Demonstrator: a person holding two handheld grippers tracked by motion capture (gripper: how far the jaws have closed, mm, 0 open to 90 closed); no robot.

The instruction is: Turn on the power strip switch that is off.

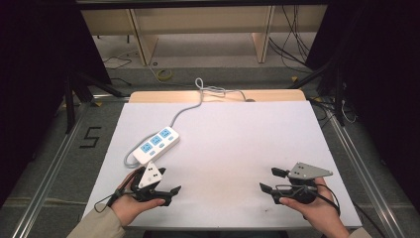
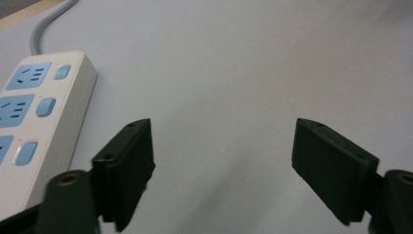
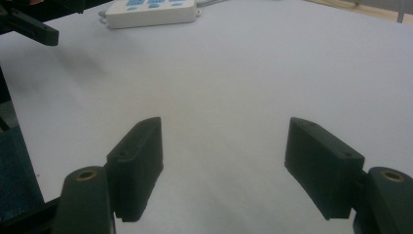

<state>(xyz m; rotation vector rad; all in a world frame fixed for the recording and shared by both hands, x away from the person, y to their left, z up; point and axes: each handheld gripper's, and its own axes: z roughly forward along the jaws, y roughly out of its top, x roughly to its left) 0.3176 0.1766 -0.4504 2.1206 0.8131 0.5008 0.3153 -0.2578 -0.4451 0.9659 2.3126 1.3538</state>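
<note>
A white power strip (image 1: pixel 156 144) with three blue sockets lies on the left half of the white table sheet (image 1: pixel 233 144), its grey cable (image 1: pixel 185 111) running off the far edge. Just in front of it, my left gripper (image 1: pixel 168 181) is held in a hand and stands open with nothing between its jaws. The left gripper view puts the strip (image 2: pixel 39 117) to the left of the open left gripper (image 2: pixel 224 129). My right gripper (image 1: pixel 267 179), at the front right, is open and empty too. The right gripper view shows the right gripper (image 3: pixel 225 126) over bare sheet, the strip (image 3: pixel 151 12) far off.
A wooden board edge (image 1: pixel 218 95) shows past the sheet's far side. Cables and shelf legs lie on the floor behind the table. Metal rails (image 1: pixel 54 158) run along both sides. The other gripper's jaw (image 3: pixel 29 27) shows at the top left of the right gripper view.
</note>
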